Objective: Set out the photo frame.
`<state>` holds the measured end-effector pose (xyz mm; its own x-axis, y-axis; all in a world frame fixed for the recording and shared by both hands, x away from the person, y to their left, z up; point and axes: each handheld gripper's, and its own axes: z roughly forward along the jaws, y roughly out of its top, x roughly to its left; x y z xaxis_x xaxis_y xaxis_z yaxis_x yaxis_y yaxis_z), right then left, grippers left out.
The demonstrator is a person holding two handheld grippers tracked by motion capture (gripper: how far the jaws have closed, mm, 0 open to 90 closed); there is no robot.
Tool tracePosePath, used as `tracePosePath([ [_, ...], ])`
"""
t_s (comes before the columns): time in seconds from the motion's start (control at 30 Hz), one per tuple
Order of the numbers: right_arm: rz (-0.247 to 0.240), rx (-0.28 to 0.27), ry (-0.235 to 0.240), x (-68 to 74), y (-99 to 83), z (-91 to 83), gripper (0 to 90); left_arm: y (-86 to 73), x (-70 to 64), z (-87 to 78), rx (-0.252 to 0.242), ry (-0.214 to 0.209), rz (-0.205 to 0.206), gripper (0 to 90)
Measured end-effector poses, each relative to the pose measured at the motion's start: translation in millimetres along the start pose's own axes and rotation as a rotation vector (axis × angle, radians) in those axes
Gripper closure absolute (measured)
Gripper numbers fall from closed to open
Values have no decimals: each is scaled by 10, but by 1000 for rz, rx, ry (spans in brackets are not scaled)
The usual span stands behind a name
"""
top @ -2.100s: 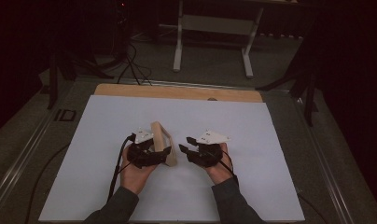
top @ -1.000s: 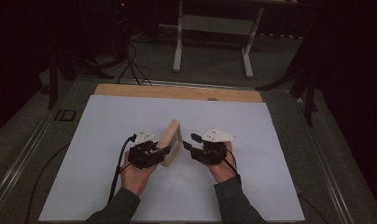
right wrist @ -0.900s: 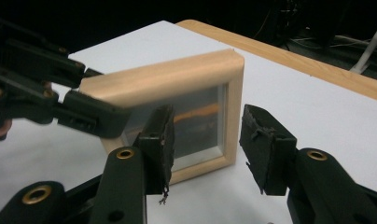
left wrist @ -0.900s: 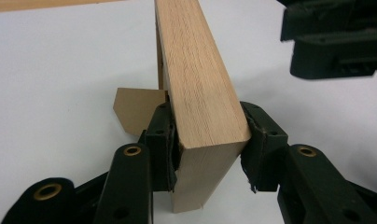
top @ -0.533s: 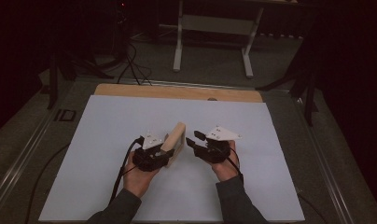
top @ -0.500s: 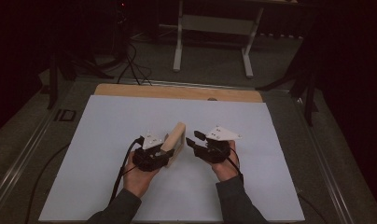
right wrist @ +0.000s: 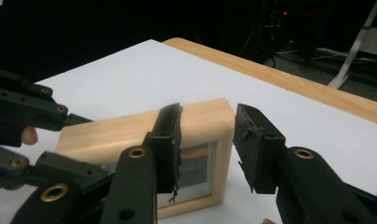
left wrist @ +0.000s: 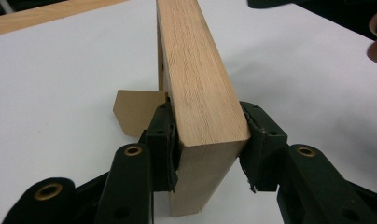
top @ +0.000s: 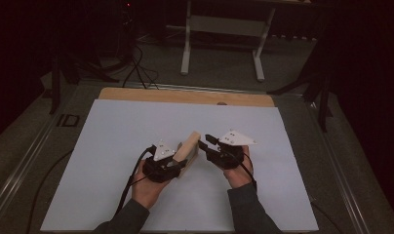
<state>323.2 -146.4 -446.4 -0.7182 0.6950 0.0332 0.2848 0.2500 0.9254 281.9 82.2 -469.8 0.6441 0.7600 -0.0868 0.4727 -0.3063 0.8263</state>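
Observation:
A light wooden picture frame (top: pixel 189 147) stands on edge on the white table top (top: pixel 112 126). My left gripper (top: pixel 179 165) is shut on its near end; in the left gripper view the pads (left wrist: pixel 164 140) press both faces of the frame (left wrist: pixel 200 88), and a brown easel back (left wrist: pixel 135 109) sticks out on the left. My right gripper (top: pixel 205 142) is open just right of the frame's far end. In the right gripper view the jaws (right wrist: pixel 207 140) stand apart in front of the frame's upper corner (right wrist: pixel 200 116), with glass (right wrist: pixel 196 158) showing between them. I cannot tell whether they touch it.
The white sheet covers a table with a wooden strip (top: pixel 185 96) along its far edge. Behind the table a metal stand (top: pixel 219 29) and cables (top: pixel 136 63) are on the dark floor. Each gripper trails a black cable toward the person.
Both hands have drifted right and slightly nearer. The frame went with the left gripper and turned so its far end points toward the right gripper. The right gripper stayed open.

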Motion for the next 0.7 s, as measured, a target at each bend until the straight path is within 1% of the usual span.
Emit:
tracePosePath([
  [0.23, -6, -12, -15, -14, 58, 3, 676, 2, -42, 12, 0, -16, 17, 599],
  [0.27, -10, -14, -24, -23, 77, 10, 715, 2, -50, 15, -2, -16, 24, 599],
  [0.3, -10, -14, -24, -23, 77, 10, 715, 2, -50, 15, -2, -16, 24, 599],
  [0.33, -6, -17, -35, -35, 89, 28, 767, 2, -52, 15, 0, -17, 26, 599],
  [0.37, -6, -17, -35, -35, 89, 28, 767, 2, -52, 15, 0, -17, 26, 599],
  [0.4, -4, -16, -40, -44, 93, 52, 818, 2, -55, 15, 0, -17, 26, 599],
  [0.43, -4, -16, -40, -44, 93, 52, 818, 2, -55, 15, 0, -17, 26, 599],
  [0.47, -4, -11, -45, -52, 96, 90, 862, 2, -57, 15, 0, -18, 27, 599],
  [0.5, -4, -11, -45, -52, 96, 90, 862, 2, -57, 15, 0, -18, 27, 598],
  [0.53, -8, -3, -42, -59, 107, 132, 887, 1, -57, 14, 0, -20, 27, 598],
  [0.57, -8, -3, -42, -59, 107, 132, 887, 1, -57, 14, 0, -20, 27, 598],
  [0.6, -22, 6, -45, -58, 118, 178, 895, 0, -55, 10, 3, -24, 30, 598],
  [0.7, -28, 21, -44, -57, 132, 229, 896, 0, -52, 5, 6, -29, 34, 598],
])
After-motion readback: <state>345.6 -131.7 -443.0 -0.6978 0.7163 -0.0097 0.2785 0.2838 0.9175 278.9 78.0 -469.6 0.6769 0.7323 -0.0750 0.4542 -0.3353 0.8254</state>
